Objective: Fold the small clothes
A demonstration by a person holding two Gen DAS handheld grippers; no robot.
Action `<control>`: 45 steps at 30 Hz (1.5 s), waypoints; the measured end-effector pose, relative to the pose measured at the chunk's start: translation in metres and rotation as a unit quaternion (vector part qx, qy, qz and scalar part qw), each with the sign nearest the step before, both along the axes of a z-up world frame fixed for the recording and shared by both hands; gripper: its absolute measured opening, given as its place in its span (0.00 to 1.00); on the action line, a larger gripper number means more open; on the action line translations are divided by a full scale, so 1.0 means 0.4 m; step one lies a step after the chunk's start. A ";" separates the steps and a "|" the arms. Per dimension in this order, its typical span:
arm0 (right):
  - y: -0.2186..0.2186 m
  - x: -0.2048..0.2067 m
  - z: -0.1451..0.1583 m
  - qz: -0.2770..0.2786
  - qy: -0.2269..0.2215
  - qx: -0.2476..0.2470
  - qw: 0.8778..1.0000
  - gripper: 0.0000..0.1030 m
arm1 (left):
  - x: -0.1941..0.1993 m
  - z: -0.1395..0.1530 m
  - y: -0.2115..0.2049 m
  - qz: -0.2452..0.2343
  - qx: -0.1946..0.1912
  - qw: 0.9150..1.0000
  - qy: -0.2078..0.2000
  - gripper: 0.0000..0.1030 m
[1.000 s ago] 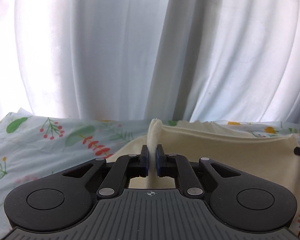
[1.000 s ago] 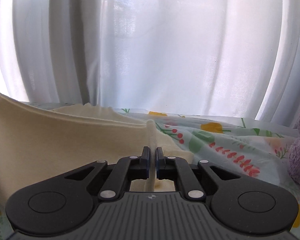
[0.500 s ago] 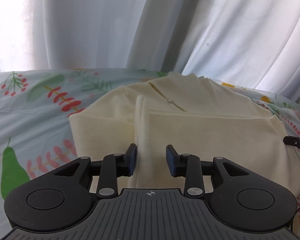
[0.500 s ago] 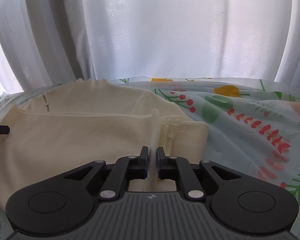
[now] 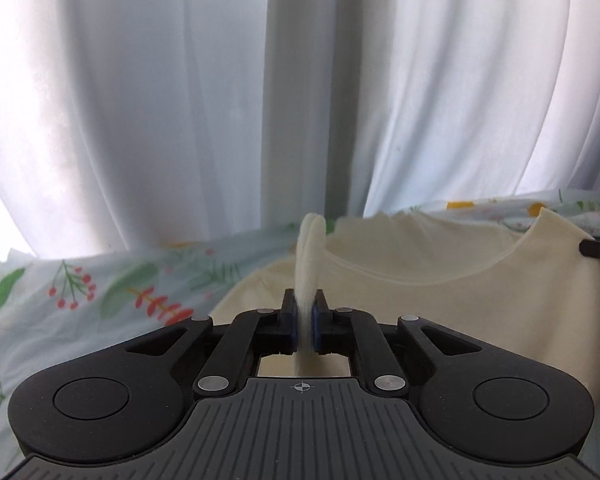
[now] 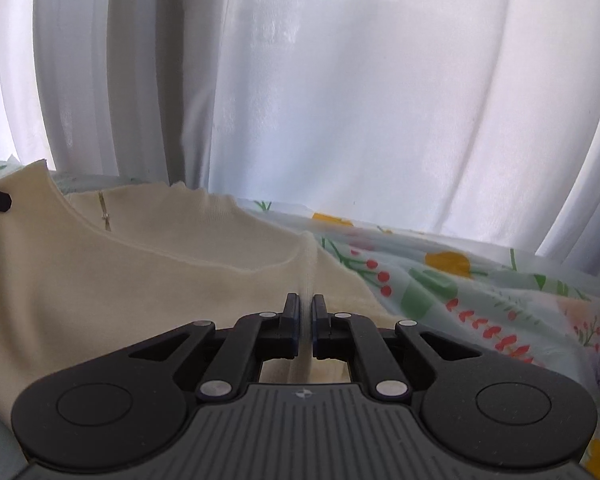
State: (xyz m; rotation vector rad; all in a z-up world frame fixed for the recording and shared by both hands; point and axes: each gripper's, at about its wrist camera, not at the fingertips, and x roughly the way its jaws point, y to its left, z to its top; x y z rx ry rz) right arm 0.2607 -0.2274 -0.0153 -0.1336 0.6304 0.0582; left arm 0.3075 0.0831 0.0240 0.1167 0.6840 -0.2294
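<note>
Left hand-held gripper [image 5: 305,322] re-clamped on cream garment [image 5: 440,312] edge; right hand-held gripper [image 6: 305,322] pinching other edge. Fold midway, garment not yet laid flat, compact.

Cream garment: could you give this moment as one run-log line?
cream garment: edge lifted, sagging | left hand-held gripper: just re-closed on fabric | right hand-held gripper: shut on fabric

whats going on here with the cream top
A person is folding a cream top on a floral sheet, with tongs in each hand. The left tongs have just closed on one edge of the fabric, and the right tongs are shut on the opposite edge. The held edge is raised off the sheet, sagging between the two grips. White curtains hang behind.
</note>
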 end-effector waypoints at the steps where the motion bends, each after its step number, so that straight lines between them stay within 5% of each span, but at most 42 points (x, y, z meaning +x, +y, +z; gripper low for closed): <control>1: 0.005 0.019 0.020 0.002 -0.011 -0.003 1.000 0.05 | 0.016 0.022 -0.003 0.006 0.000 1.000 -0.017 0.09; 4: 0.021 0.083 0.052 -0.009 -0.040 -0.022 0.999 0.05 | 0.083 0.044 -0.023 0.032 0.025 0.998 -0.048 0.09; 9: -0.002 0.214 0.027 -0.041 -0.008 0.013 0.999 0.06 | 0.195 -0.045 -0.032 0.070 0.026 0.997 0.002 0.22; 12: -0.027 0.215 0.004 -0.065 0.026 0.036 0.997 0.12 | 0.164 -0.095 -0.006 0.063 0.004 0.997 0.049 0.31; 14: -0.042 0.172 -0.004 -0.053 0.037 0.056 0.996 0.26 | 0.116 -0.114 0.012 0.044 -0.008 0.997 0.063 0.42; 16: -0.051 0.103 -0.018 -0.033 0.050 0.060 0.996 0.27 | 0.063 -0.133 0.026 0.042 0.002 0.997 0.071 0.47; 24: -0.070 -0.038 -0.081 -0.024 0.086 0.073 0.993 0.27 | -0.017 -0.178 0.033 0.034 0.000 0.994 0.101 0.42; 29: -0.048 -0.028 -0.083 -0.023 0.088 0.065 0.994 0.08 | 0.003 -0.177 0.020 0.055 0.014 0.993 0.102 0.10; 32: -0.025 -0.030 -0.078 -0.017 0.073 0.040 0.996 0.06 | 0.001 -0.166 0.026 0.063 0.005 0.993 0.104 0.06; 36: -0.030 -0.030 -0.059 -0.038 0.045 0.022 0.998 0.05 | -0.022 -0.135 0.035 0.051 -0.025 0.994 0.092 0.05; 40: -0.055 -0.012 -0.092 -0.065 0.075 0.032 0.995 0.05 | -0.006 -0.172 0.037 0.079 0.020 0.991 0.108 0.06; 45: -0.047 -0.013 -0.075 -0.071 0.073 0.030 0.994 0.09 | -0.018 -0.156 0.045 0.110 0.016 0.989 0.096 0.27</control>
